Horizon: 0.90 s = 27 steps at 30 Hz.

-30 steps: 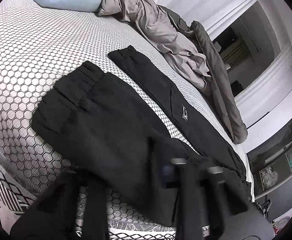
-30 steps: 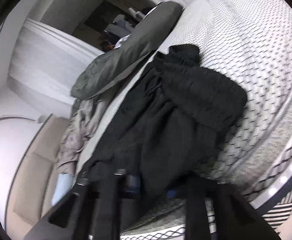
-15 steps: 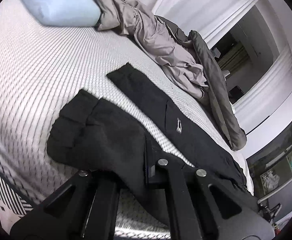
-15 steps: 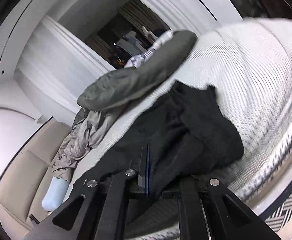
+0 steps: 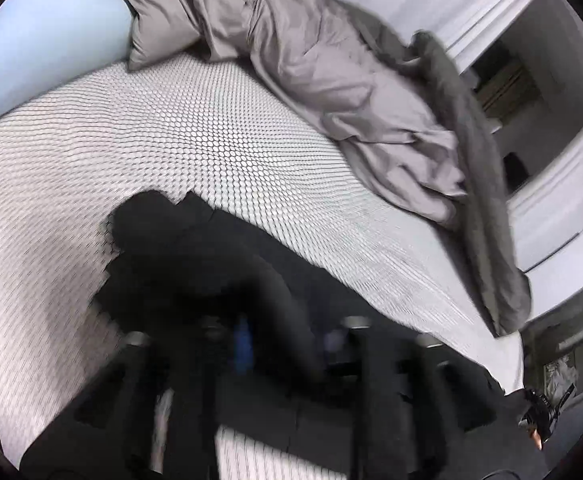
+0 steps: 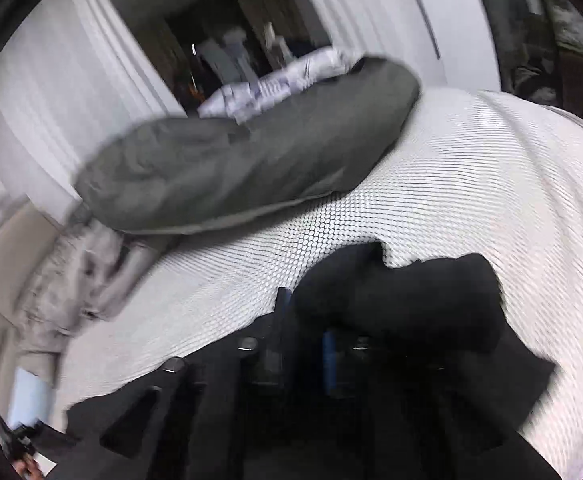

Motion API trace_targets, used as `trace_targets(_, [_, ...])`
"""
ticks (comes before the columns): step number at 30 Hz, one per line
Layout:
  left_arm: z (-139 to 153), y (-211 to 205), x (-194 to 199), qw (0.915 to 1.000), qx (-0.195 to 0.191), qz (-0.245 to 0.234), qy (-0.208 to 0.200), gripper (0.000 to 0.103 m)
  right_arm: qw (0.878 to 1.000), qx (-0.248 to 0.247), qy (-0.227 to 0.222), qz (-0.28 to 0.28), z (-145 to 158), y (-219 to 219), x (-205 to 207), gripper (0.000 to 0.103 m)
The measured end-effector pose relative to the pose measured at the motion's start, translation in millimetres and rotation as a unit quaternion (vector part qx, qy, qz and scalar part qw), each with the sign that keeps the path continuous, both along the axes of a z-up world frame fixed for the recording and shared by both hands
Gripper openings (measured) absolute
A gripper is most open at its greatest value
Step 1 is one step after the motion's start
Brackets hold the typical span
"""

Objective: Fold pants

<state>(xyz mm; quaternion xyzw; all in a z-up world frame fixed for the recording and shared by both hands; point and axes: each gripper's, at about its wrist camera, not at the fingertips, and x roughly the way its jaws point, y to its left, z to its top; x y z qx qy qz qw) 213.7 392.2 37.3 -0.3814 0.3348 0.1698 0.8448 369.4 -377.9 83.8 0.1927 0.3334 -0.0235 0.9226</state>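
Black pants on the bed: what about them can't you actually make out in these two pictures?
- Left wrist view: the near part of the black pants is hidden behind the blurred left hand-held gripper; whether cloth sits between its fingers cannot be told.
- Right wrist view: motion blur merges the pants with the right hand-held gripper.
- Neither view shows the whole garment; the bottom edge cuts it off.

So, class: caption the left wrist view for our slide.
Left gripper over folded black pants on a white mattress.
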Motion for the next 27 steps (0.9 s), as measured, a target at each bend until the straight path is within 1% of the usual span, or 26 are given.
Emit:
trace_targets(1, [-7.7,6.1,9.8,0.9999,-0.008,0.008,0.010,0.053,1.000,-0.002,0.010,-0.003,-7.3,0.5,22.3,0.043])
trace_targets(2, [-12.4,11.3,14.2,0.9997,-0.016,0.014,0.015,0.057,1.000,0.001,0.023,-0.009,-14.4,-1.2,34.9,0.053])
trace_targets(4, [-19.3,16.7,14.1,0.9995,-0.024,0.009,0.019,0.063,0.999,0.001,0.039,-0.023,-24.4,-2.4,44.3,0.054])
trace_targets(5, [-21.3,17.3,10.4,0.9994,-0.024,0.004,0.023,0.067,0.999,0.003,0.039,-0.022,-27.9,-2.5,42.9,0.061])
trace_targets(7, [-25.1,15.1,-4.3,0.9994,-0.011,0.004,0.034,0.067,0.999,-0.001,0.032,-0.008,-33.0,-1.1,28.3,0.070])
trace_targets(8, [-25.1,12.3,-11.3,0.9994,-0.006,0.003,0.034,0.067,1.000,-0.002,0.023,-0.003,-33.7,-0.6,14.3,0.073])
trace_targets(9, [-27.3,8.7,-19.6,0.9994,-0.003,0.003,0.034,0.067,1.000,0.003,0.020,-0.003,-34.5,-0.5,2.5,0.076])
trace_targets(11, [-31.3,-4.4,-37.6,0.9998,-0.007,0.005,0.020,0.068,1.000,0.027,0.008,0.000,-37.4,1.5,-26.3,0.086])
trace_targets(12, [-35.3,-13.9,-42.0,0.9998,-0.013,-0.004,0.014,0.068,0.999,0.051,-0.002,0.005,-38.4,1.9,-44.3,0.087])
trace_targets(13, [-41.3,-20.9,-47.8,0.9997,-0.017,-0.012,0.013,0.068,0.998,0.065,-0.007,0.005,-39.5,3.8,-56.1,0.089])
trace_targets(14, [-48.6,-30.9,-49.5,0.9992,-0.027,-0.027,0.013,0.067,0.997,0.072,-0.002,0.009,-40.4,7.2,-66.3,0.090])
trace_targets(16, [-63.4,-48.2,-41.1,0.9977,-0.038,-0.052,0.022,0.067,0.996,0.085,0.002,0.026,-42.1,15.0,-84.3,0.090])
trace_targets(17, [-70.0,-57.2,-36.8,0.9975,-0.034,-0.056,0.027,0.065,0.995,0.093,-0.003,0.029,-42.8,17.9,-96.5,0.090])
trace_targets(18, [-74.7,-61.6,-29.9,0.9974,-0.027,-0.056,0.036,0.056,0.994,0.102,-0.007,0.037,-44.9,21.6,-111.4,0.091])
trace_targets(19, [-79.3,-64.5,-24.3,0.9976,-0.015,-0.052,0.044,0.045,0.993,0.107,-0.010,0.040,-46.1,24.1,-117.1,0.091])
trace_targets(20, [-81.3,-65.6,-20.9,0.9975,-0.001,-0.046,0.054,0.016,0.993,0.113,-0.015,0.045,-48.7,25.3,-127.0,0.091])
trace_targets(21, [-81.7,-65.2,-21.5,0.9974,-0.001,-0.047,0.056,0.001,0.992,0.116,-0.017,0.047,-51.7,25.4,-135.4,0.091])
trace_targets(22, [-80.5,-64.3,-25.6,0.9974,-0.016,-0.053,0.046,0.000,0.992,0.114,-0.016,0.047,-54.4,27.1,-138.6,0.091])
trace_targets(23, [-75.2,-63.6,-33.9,0.9976,-0.020,-0.055,0.036,0.000,0.993,0.111,-0.015,0.047,-57.2,25.4,-143.5,0.091])
trace_targets(24, [-67.2,-64.8,-44.3,0.9980,-0.014,-0.056,0.025,0.000,0.993,0.110,-0.015,0.043,-59.7,24.4,-146.8,0.091])
trace_targets(25, [-63.6,-66.4,-49.0,0.9981,-0.005,-0.055,0.027,0.000,0.993,0.107,-0.016,0.041,-60.4,23.3,-146.9,0.091])
trace_targets(27, [-65.9,-67.8,-49.7,0.9974,0.011,-0.051,0.049,0.003,0.994,0.101,-0.014,0.038,-62.9,19.8,-149.4,0.091])
